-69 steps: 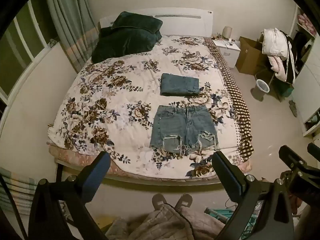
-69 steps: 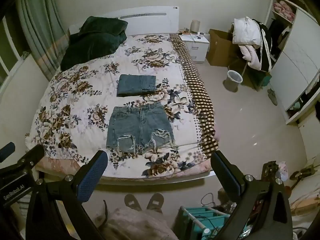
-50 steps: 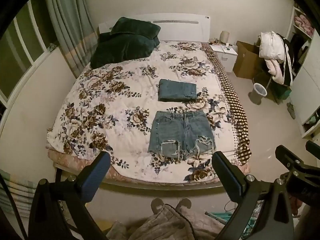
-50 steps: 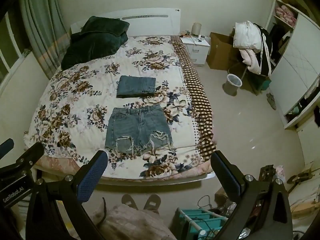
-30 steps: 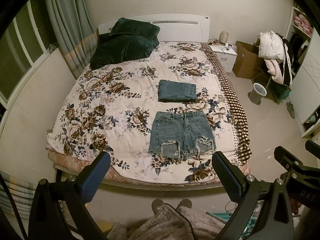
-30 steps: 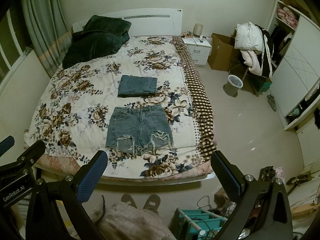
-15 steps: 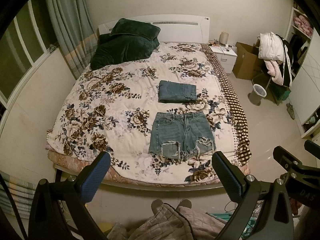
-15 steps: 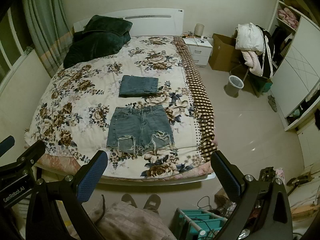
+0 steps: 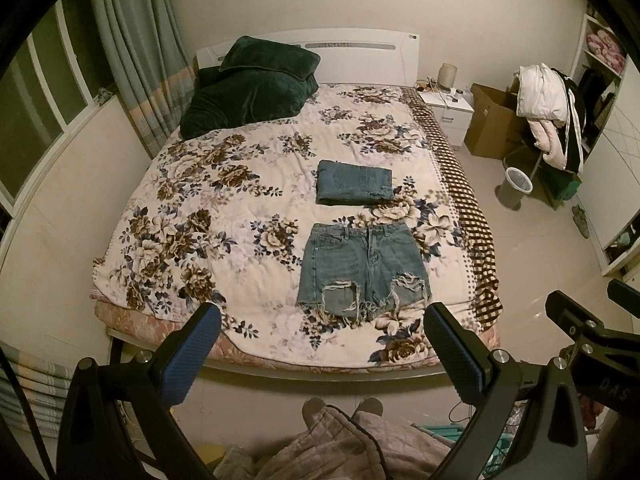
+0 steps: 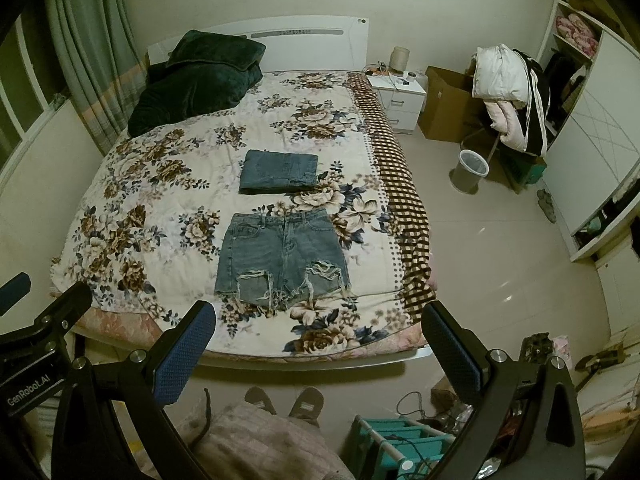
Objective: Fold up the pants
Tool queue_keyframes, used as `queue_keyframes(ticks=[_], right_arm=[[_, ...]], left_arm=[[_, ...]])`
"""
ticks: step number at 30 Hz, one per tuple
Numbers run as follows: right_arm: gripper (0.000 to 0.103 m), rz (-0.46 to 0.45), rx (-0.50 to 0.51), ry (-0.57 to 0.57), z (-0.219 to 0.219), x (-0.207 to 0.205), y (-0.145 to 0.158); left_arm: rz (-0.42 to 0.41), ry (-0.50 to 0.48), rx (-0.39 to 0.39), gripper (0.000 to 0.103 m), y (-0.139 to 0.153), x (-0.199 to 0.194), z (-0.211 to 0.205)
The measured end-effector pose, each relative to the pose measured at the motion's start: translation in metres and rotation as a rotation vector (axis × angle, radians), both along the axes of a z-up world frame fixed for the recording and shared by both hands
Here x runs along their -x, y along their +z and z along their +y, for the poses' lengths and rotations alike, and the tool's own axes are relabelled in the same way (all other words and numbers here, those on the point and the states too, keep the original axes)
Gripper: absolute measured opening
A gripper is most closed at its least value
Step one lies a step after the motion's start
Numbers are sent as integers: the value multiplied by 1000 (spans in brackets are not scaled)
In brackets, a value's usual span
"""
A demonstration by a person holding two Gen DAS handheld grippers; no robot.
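Both wrist views look down from past the bed's (image 9: 256, 184) near end, fairly far back; they share the bed and probably the nightstand (image 10: 400, 92).

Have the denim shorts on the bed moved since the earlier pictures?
No. The denim shorts lie flat just below the folded jeans, over the same flowers of the floral bedspread as before; only the camera shifted slightly.

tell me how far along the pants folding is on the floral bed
One folded blue denim garment already lies as a neat rectangle farther up the floral quilted bed. The frayed blue denim shorts lie flat and unfolded near the foot. Nothing is in hand: the left claw and right claw are both open, short of the bed. Left: grasp the shorts and fold them.
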State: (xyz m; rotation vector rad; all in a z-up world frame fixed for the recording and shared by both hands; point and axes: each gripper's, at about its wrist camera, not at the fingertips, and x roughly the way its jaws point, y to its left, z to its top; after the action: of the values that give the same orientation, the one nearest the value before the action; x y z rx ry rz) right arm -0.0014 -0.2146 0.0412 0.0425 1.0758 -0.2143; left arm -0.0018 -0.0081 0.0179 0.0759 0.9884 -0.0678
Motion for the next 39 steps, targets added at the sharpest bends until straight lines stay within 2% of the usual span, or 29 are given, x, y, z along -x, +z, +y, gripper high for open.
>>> queue_keyframes(ticks=[18, 26, 33, 36, 39], right_arm=[[103, 1, -4, 0, 7, -1, 2], [103, 16, -15, -13, 20, -10, -8], [103, -11, -77, -73, 0, -35, -34], [103, -20, -94, -91, -16, -55, -56], [103, -4, -150, -99, -41, -82, -93]], left_arm=[[-6, -1, -4, 103, 5, -2, 1], [7, -18, 5, 103, 3, -6, 4], [-22, 18, -18, 103, -20, -40, 10], [-58, 44, -40, 103, -43, -64, 12], [-49, 77, -82, 103, -79, -93, 6]])
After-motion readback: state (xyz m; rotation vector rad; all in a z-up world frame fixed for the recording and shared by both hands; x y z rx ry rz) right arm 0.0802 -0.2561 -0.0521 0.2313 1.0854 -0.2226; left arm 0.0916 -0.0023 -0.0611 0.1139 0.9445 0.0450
